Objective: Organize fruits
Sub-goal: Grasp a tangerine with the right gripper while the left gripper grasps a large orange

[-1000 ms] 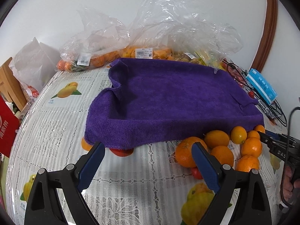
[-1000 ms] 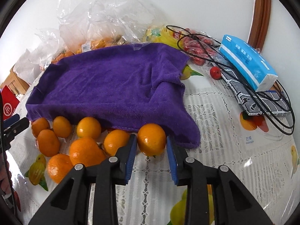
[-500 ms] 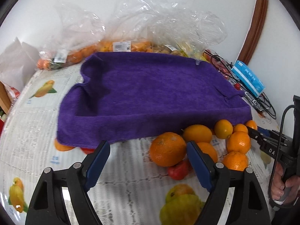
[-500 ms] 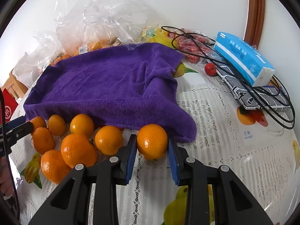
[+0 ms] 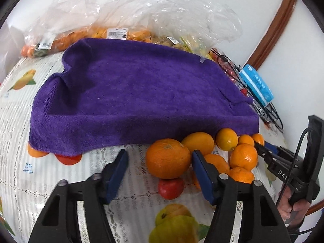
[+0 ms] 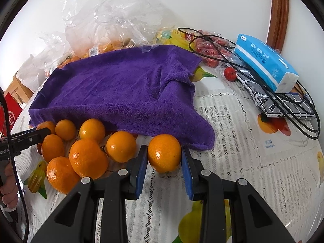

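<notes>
Near the tabletop's front edge, beside the purple towel (image 6: 125, 93), my right gripper (image 6: 164, 166) grips an orange (image 6: 164, 152); my left gripper (image 5: 160, 174), wide open, straddles a larger orange (image 5: 168, 158).

This looks like a home, most likely a dining corner. The desk (image 6: 253, 141) wears a white lace-patterned cloth printed with mangoes and other fruit, the kind found on a family table. Clear plastic shopping bags (image 5: 162, 14) with price stickers sit against a plain white wall, a pack of tissues (image 6: 265, 62) lies on a patterned pouch (image 6: 269, 103) among black cables (image 6: 293, 109), and curved brown wooden trim (image 6: 279, 12) stands behind.
</notes>
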`<state>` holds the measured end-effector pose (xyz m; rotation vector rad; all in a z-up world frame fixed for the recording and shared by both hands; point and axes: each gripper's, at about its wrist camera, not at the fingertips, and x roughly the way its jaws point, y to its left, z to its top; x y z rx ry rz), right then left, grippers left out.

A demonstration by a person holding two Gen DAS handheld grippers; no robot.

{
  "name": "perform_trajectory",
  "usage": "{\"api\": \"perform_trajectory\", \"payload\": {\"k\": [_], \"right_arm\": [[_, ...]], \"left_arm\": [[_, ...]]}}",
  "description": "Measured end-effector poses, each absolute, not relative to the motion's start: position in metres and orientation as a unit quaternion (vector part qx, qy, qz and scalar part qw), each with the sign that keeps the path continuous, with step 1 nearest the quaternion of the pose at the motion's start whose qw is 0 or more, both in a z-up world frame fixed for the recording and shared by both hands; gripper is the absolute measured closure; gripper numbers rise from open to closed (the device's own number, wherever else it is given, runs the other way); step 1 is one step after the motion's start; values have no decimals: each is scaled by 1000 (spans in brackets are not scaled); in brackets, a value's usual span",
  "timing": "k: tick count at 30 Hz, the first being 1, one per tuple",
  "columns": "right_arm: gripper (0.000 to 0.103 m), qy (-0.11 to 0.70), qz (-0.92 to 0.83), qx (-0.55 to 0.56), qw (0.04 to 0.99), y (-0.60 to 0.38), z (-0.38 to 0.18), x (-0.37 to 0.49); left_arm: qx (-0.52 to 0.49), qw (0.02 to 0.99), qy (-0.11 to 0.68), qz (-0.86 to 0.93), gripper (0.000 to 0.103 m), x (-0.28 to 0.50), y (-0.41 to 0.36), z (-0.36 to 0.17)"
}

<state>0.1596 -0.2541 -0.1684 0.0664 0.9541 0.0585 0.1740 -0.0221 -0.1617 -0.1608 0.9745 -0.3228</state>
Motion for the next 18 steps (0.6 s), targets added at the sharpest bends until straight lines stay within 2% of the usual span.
{"api": "perform_trajectory", "payload": {"k": [2,10,18], "right_arm": [[71,457,29,31,888,-254,-168,159],[71,447,32,38,893,-255,-163,156],[71,427,24,41,903,-255,-136,147]], "left_arm": [[-69,867,467,-161,61,174,-26,-162],[-74,870,465,-146,61,170,-18,-159],[-65,887,440,-127,61,159,-3,-131]]}}
